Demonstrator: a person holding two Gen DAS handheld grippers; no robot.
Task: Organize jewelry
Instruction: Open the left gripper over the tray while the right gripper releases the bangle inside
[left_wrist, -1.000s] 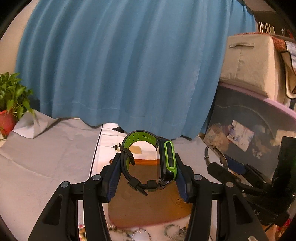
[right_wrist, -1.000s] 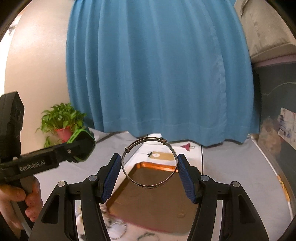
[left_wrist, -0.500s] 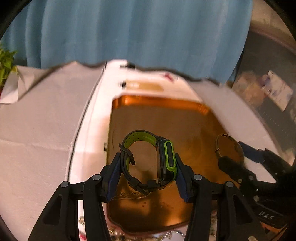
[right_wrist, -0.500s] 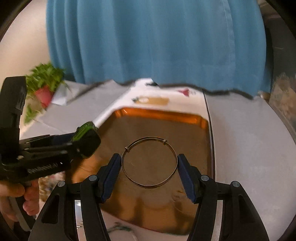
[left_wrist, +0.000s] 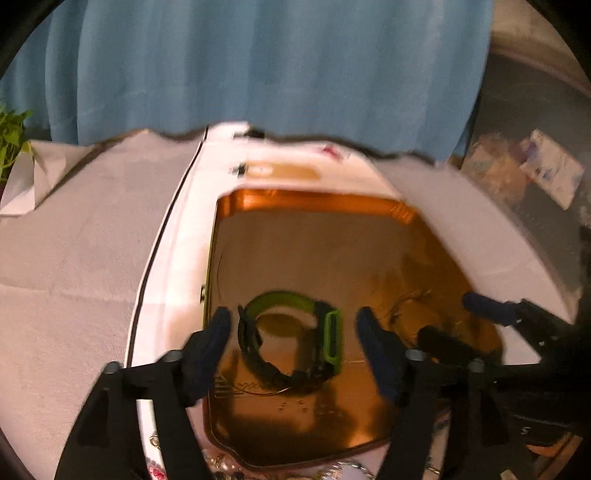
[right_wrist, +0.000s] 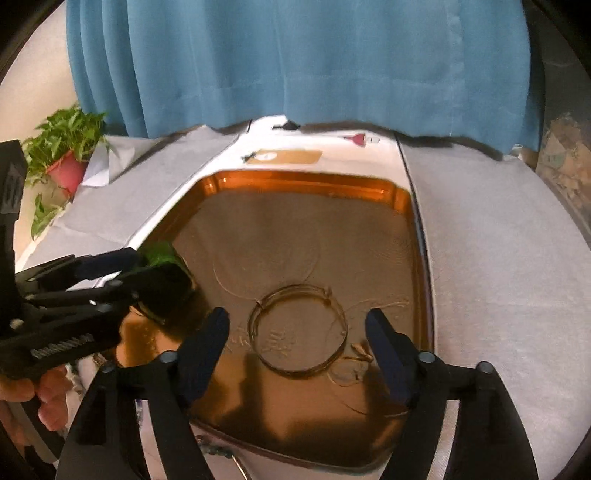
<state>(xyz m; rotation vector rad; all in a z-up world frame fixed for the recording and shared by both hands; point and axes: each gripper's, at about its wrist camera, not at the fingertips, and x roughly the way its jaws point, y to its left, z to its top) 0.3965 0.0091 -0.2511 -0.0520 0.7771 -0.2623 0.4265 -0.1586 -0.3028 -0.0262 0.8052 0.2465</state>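
Note:
A green and black watch (left_wrist: 291, 343) lies on the copper tray (left_wrist: 317, 201) between the spread fingers of my left gripper (left_wrist: 293, 325), which is open and clear of it. A thin metal bangle (right_wrist: 298, 330) lies on the same tray (right_wrist: 306, 184) between the spread fingers of my right gripper (right_wrist: 297, 325), also open. In the right wrist view the left gripper (right_wrist: 110, 273) comes in from the left over the watch (right_wrist: 160, 254). In the left wrist view the right gripper's fingers (left_wrist: 487, 308) show at the right.
The tray sits on a white cloth (right_wrist: 480, 258) over the table. Loose jewelry (left_wrist: 221, 465) lies by the tray's near edge. A potted plant (right_wrist: 66, 155) stands far left. A blue curtain (right_wrist: 295, 62) hangs behind. A dark bin (left_wrist: 535, 166) stands at the right.
Both grippers lowered to the tray and opened. The watch left the left gripper and the bangle left the right gripper; both now lie on the tray.

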